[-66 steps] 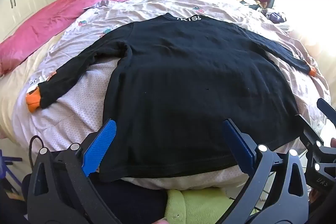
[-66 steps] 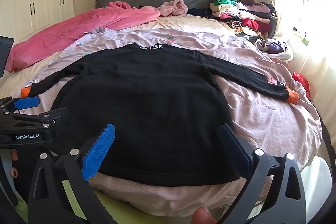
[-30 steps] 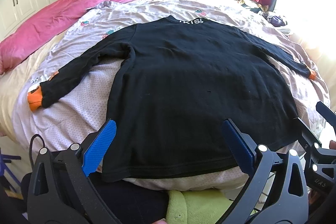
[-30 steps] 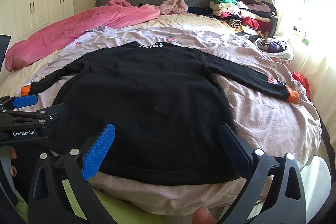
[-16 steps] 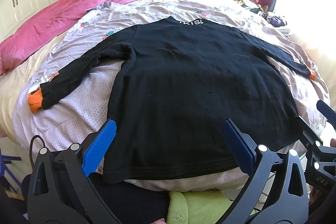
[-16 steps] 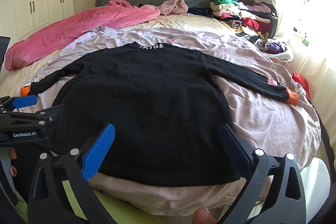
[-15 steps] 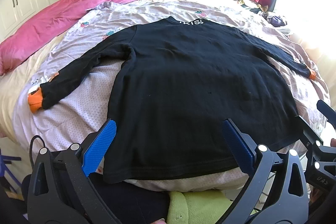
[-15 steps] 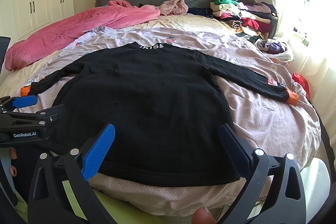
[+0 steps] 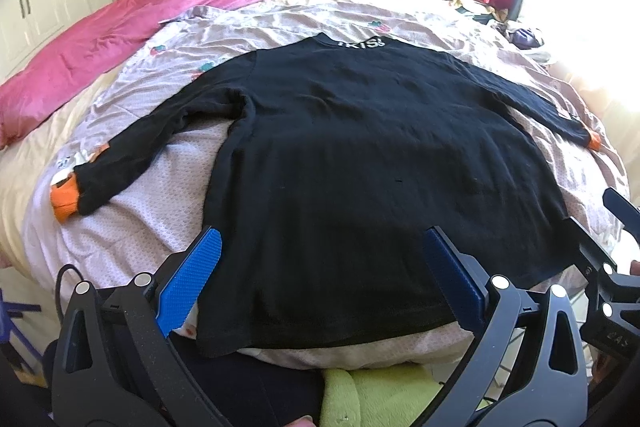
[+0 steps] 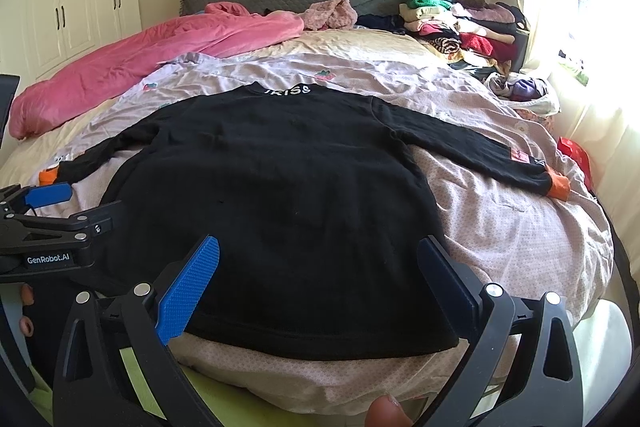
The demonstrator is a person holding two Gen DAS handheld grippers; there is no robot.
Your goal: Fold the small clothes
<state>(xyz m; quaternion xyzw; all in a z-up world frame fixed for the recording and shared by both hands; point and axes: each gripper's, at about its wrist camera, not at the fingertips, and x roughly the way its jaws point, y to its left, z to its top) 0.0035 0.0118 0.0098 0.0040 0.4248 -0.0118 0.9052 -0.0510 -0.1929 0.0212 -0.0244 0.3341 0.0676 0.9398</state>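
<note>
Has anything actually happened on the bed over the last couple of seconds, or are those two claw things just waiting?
Almost nothing. The left gripper and right gripper only drifted slightly, still open and holding nothing. The black sweater stayed spread flat, both sleeves out, on the bedsheet; nothing was picked up or let go.

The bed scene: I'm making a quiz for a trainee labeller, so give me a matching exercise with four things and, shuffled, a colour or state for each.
Things:
1. sweater
2. blanket
3. sleeve cuff
4. clothes pile

Descriptions:
A. orange
B. pink, bunched along the bed's left side
C. black, spread flat, sleeves out
D. many colours, stacked by the headboard

Pairs: 1-C, 2-B, 3-A, 4-D

Both the left gripper and the right gripper have their jaws open near the hem.
</note>
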